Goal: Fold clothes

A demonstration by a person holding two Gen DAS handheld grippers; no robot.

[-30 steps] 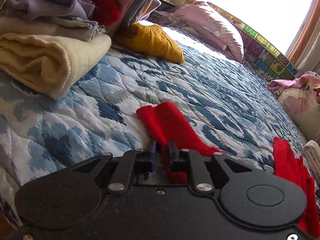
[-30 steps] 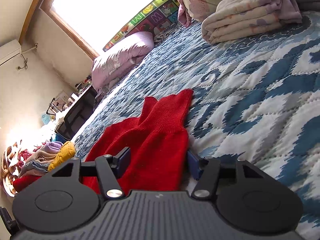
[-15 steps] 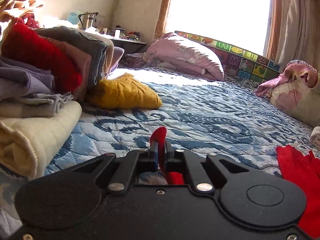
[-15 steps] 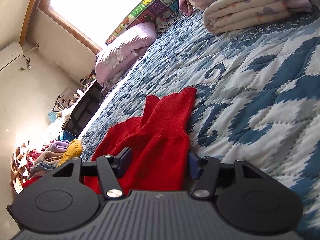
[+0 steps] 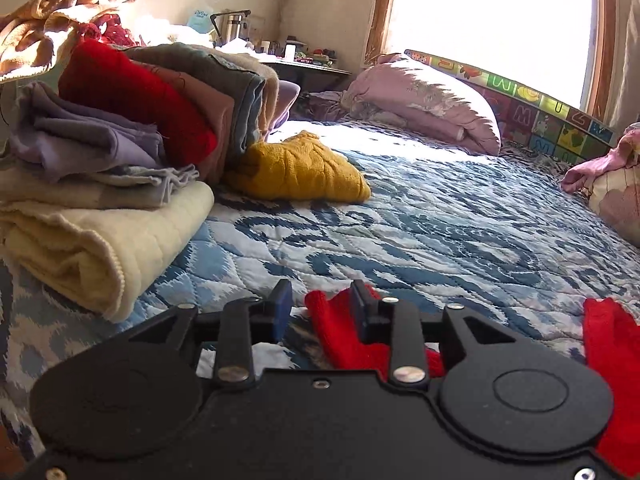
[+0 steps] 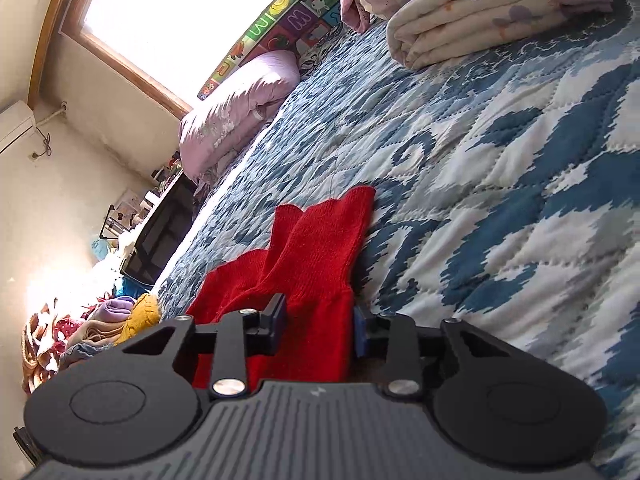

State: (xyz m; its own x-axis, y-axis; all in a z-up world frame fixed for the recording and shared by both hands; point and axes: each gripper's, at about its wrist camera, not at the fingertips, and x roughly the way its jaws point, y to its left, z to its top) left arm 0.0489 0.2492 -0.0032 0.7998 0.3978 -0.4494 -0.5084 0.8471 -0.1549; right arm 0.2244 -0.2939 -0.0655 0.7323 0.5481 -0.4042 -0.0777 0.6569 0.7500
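Blue-white quilt [image 5: 460, 216] covers bed under bright window [image 5: 492, 12]. Pink pillow [image 5: 424, 100] at far edge against alphabet mat [image 5: 536, 108]. Side table [image 5: 304, 66] beyond, crowded with kettle [image 5: 232, 26] and small bottles. Air conditioner [image 6: 14, 124] high on wall in right wrist view, cord hanging below. Folded floral blanket [image 6: 492, 12] on quilt, upper right. Brown patterned throw [image 5: 40, 32] in sunlit corner.

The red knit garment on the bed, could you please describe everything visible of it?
The red knit garment looks like fine wool, with ribbed cuffs. It lies crumpled on the blue-and-white quilt, two narrow ends pointing toward the window. The open right gripper straddles it; another part lies between the open left gripper's fingers.
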